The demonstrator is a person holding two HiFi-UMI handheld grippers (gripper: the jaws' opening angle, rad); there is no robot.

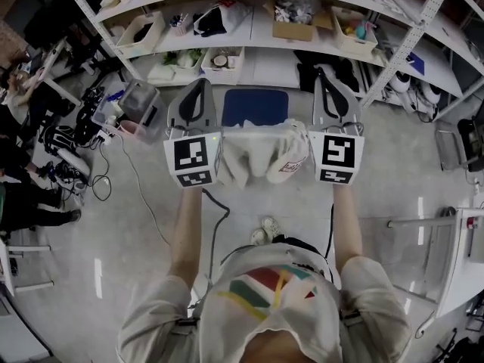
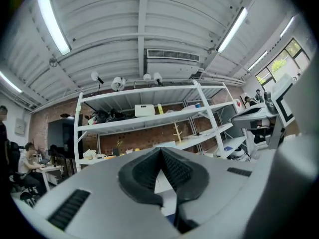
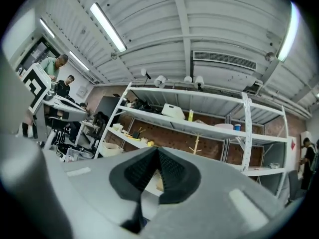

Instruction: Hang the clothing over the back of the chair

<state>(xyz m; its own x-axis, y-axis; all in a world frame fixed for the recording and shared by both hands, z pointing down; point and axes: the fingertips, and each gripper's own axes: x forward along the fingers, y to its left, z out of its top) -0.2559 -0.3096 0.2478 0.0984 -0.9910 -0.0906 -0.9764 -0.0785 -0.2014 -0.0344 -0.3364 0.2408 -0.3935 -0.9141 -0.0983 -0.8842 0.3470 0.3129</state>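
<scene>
Left gripper (image 2: pixel 161 153) and right gripper (image 3: pixel 158 156) are both clamping the white clothing (image 1: pixel 261 156), apparently hanging above the blue chair (image 1: pixel 255 106).

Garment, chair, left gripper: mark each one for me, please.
garment (image 1: pixel 261 157), head view, middle of the hanging white fabric.
chair (image 1: pixel 255 106), head view, its blue seat.
left gripper (image 2: pixel 160 152), left gripper view, where the shut black pads meet.

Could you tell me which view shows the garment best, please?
The head view: most of the white garment is in sight, hanging spread wide. Each gripper view shows only a pale sliver of it between its shut jaws.
</scene>
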